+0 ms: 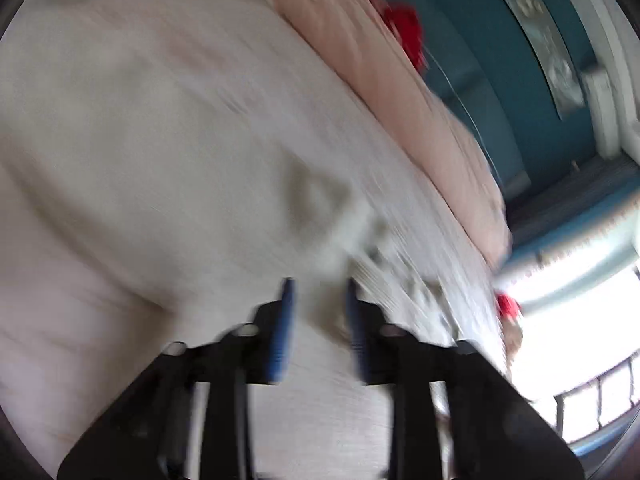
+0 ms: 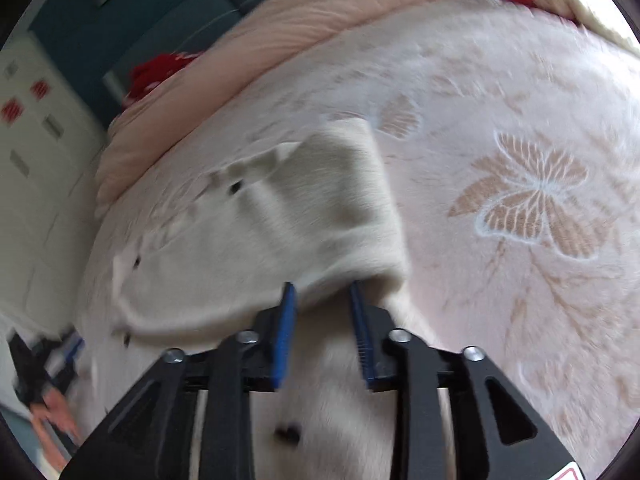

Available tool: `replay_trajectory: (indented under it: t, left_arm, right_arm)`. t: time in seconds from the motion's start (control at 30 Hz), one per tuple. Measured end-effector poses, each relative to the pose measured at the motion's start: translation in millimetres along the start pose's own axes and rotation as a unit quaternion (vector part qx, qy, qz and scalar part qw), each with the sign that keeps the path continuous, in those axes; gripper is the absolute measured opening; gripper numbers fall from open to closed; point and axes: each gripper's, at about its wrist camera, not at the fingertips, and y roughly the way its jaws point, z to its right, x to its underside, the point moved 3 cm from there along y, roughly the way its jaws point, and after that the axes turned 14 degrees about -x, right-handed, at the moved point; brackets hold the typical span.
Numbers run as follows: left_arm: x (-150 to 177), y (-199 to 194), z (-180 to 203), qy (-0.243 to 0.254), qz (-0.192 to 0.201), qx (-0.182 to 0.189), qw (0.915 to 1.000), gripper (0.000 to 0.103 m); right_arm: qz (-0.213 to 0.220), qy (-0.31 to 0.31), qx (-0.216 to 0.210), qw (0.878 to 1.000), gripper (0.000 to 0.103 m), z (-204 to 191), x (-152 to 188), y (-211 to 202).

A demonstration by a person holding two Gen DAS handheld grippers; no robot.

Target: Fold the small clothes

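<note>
On the bedspread [image 2: 540,80] a cream garment [image 2: 320,200] was seen, its near fold between the right gripper's [image 2: 322,292] parted pads; contact could not be judged. Left gripper [image 1: 318,288] appeared released. A shallow bite risked slippage.

Left gripper [image 1: 320,292]: black angular linkage arms, blue ribbed pads [image 1: 285,332], pale round screw heads at the pivots, all blurred; right gripper [image 2: 322,296]: same black frame, four silver screws [image 2: 247,337], triangular cut-outs, red-edged sticker [image 2: 570,474] at five o'clock.
</note>
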Motion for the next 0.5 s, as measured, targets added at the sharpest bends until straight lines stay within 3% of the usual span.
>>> replay_trajectory:
  t: [0.03, 0.07, 0.1, 0.13, 0.27, 0.37, 0.4, 0.43, 0.47, 0.5]
  left_arm:
    - [-15.4, -8.7, -25.2, -0.019, 0.018, -0.026, 0.9993, 0.056]
    - [-33.3, -18.2, -57.9, -0.046, 0.036, -0.061, 0.9964, 0.059]
    - [-45.8, -23.3, -82.7, -0.070, 0.048, -0.082, 0.9930, 0.059]
    - [-65.4, -31.0, -123.7, -0.112, 0.058, -0.114, 0.9854, 0.060]
    - [-116.3, -40.1, -228.8, -0.218, 0.076, -0.177, 0.9567, 0.059]
    - [-137.6, -40.0, -240.7, -0.210, 0.091, -0.179, 0.9569, 0.051]
    - [-143.1, -33.9, -235.7, -0.194, 0.085, -0.171, 0.9624, 0.040]
    - [-145.8, -26.3, -231.1, -0.185, 0.072, -0.162, 0.9666, 0.019]
    - [-147.4, -19.0, -226.3, -0.182, 0.053, -0.158, 0.9691, 0.011]
    - [-146.3, -20.4, -226.7, -0.186, 0.046, -0.165, 0.9675, 0.010]
  right_arm:
    - [-0.001, -0.024, 0.002, 1.000, 0.046, -10.1, 10.7, -7.3]
    - [-0.008, -0.056, 0.005, 0.998, 0.049, -24.2, 30.1, -17.1]
    - [-0.017, -0.077, 0.006, 0.997, 0.049, -34.2, 44.5, -21.7]
    - [-0.031, -0.100, 0.007, 0.994, 0.049, -45.8, 64.9, -25.8]
    - [-0.093, -0.126, 0.001, 0.988, 0.050, -64.5, 137.3, -30.0]
    - [-0.120, -0.130, 0.006, 0.984, 0.057, -78.0, 169.5, -28.0]
    - [-0.117, -0.136, 0.012, 0.984, 0.060, -81.7, 172.6, -29.3]
    - [-0.119, -0.137, 0.013, 0.983, 0.060, -84.9, 174.0, -29.7]
    - [-0.123, -0.136, 0.013, 0.983, 0.060, -86.7, 174.0, -29.8]
    - [-0.125, -0.137, 0.013, 0.983, 0.060, -88.3, 173.1, -30.3]
